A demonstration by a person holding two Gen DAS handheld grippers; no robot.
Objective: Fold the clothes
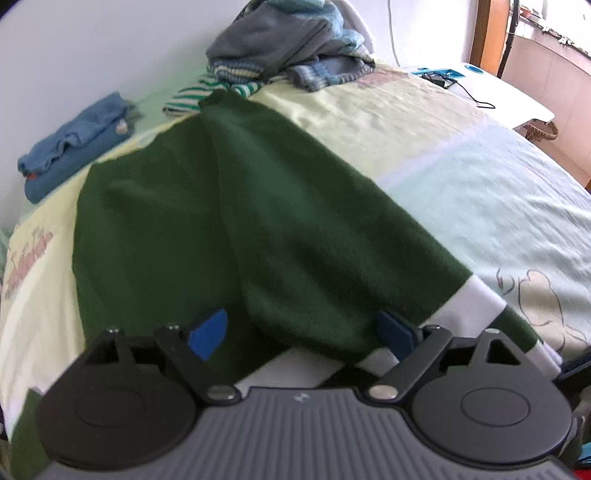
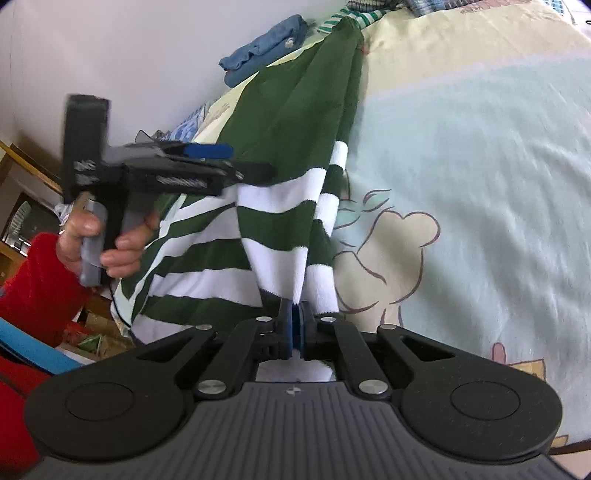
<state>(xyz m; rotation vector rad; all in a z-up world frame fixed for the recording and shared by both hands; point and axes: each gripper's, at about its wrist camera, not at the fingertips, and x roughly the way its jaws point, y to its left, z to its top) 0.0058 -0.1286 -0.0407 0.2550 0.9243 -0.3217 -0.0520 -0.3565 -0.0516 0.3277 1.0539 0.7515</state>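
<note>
The sweater (image 1: 258, 206) is dark green with white stripes at one end. The bedsheet (image 2: 480, 147) is pale yellow and mint with cartoon outlines. Near its far edge lies a blue folded garment (image 1: 74, 144). The sleeve (image 2: 40, 280) is red.

Bed: a quilt (image 1: 369, 110) covers it, pale yellow at the far end and pale mint nearer, with cartoon outlines printed on it.
Wall: plain white wall (image 1: 92, 44) runs along the far side of the bed.
White worktop: stands beyond the bed's far right corner (image 1: 517, 99), carrying a blue item and a black cable (image 1: 469, 94).
Door frame: brown wood (image 1: 484, 33), upper right of the left wrist view.
Wooden furniture: brown shelving (image 2: 22, 162) at the left edge of the right wrist view, blurred.
</note>
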